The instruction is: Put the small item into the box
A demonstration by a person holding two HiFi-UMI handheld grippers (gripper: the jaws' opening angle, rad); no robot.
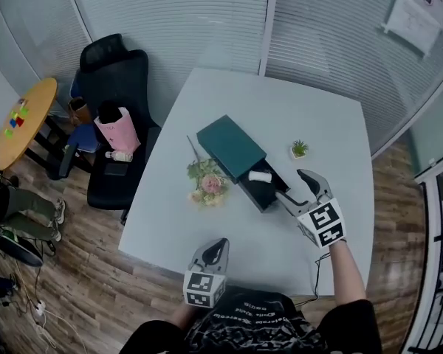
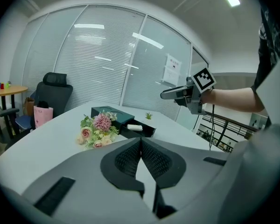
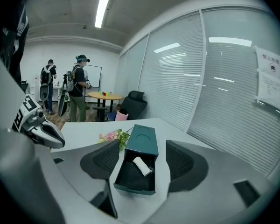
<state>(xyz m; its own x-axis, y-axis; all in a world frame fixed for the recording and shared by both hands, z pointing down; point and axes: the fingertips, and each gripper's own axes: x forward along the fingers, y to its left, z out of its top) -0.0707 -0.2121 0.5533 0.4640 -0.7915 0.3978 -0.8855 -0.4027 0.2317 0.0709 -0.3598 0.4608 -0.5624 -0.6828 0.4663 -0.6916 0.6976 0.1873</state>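
Note:
A dark green box [image 1: 231, 147] lies on the white table [image 1: 310, 113] with its drawer [image 1: 269, 190] pulled out toward me. A small white roll [image 1: 260, 175] rests inside the drawer [image 3: 130, 178], near its back end, and shows as the roll [image 3: 142, 166] in the right gripper view. My right gripper [image 1: 290, 183] hangs above the drawer's near right side, jaws wide apart and empty. In its own view, the right gripper [image 3: 142, 155] frames the drawer. My left gripper [image 1: 220, 243] hovers near the table's front edge, its jaws meeting at the tip [image 2: 141, 141], holding nothing.
A bouquet of pink flowers [image 1: 207, 183] lies left of the box. A tiny potted plant [image 1: 300, 149] stands to its right. An office chair [image 1: 114, 87] with a pink bag [image 1: 118, 129] is off the table's left side, a round wooden table [image 1: 22, 120] beyond. People [image 3: 79, 85] stand far off.

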